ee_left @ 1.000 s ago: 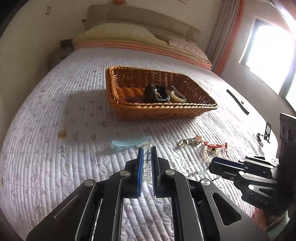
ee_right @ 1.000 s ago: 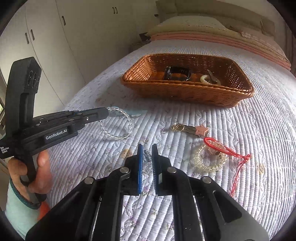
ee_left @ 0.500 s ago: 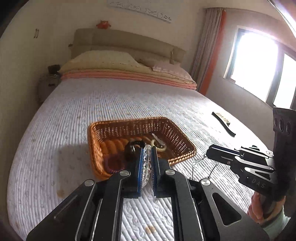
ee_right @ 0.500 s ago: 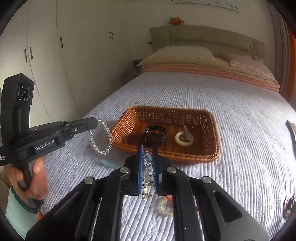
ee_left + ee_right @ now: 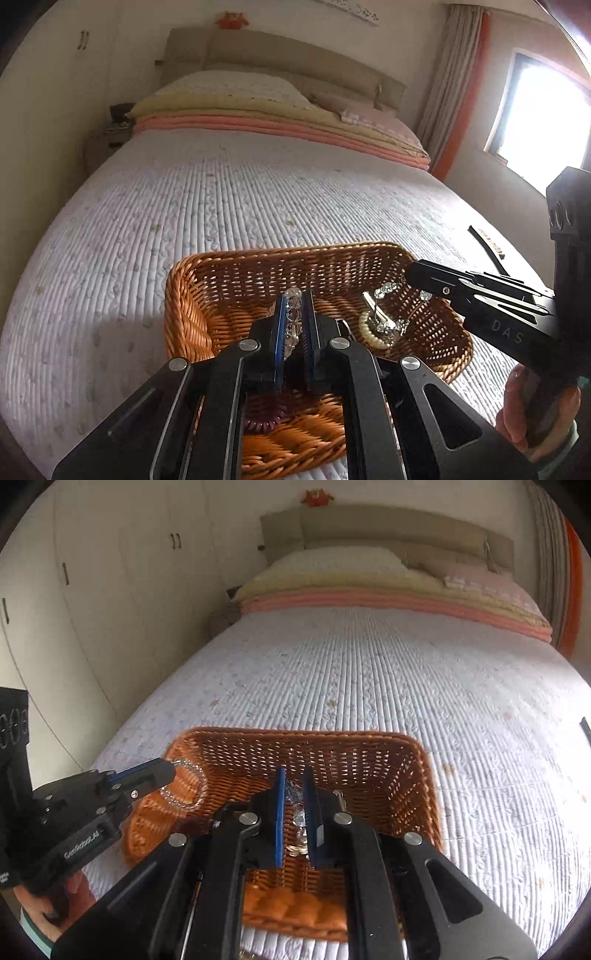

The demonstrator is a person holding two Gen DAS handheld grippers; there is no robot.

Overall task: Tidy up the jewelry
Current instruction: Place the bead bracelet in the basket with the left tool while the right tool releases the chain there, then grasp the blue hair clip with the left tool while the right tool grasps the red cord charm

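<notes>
Since the earlier frames both grippers have been carried from the loose jewelry on the bed to above the basket [image 5: 184, 295]. The left gripper [image 5: 294, 325] is pinched on a clear bead bracelet [image 5: 292, 317], whose loop is seen in the right view hanging over the basket's left end [image 5: 186, 786]. The right gripper [image 5: 294, 805] is pressed onto a crystal chain [image 5: 300, 812], whose sparkling lengths dangle over the basket's right half in the left view [image 5: 388, 306]. Already lying in the basket are a pearl ring-shaped piece [image 5: 369, 334] and a purple coil tie [image 5: 264, 417]. Both held pieces are judged light, limp and free to swing; the smooth beads may slip and the fine chain may snag on the wicker or tangle with the pearl piece. A hold across the strand, as now, looks adequate, and a low release should prevent bouncing out.
</notes>
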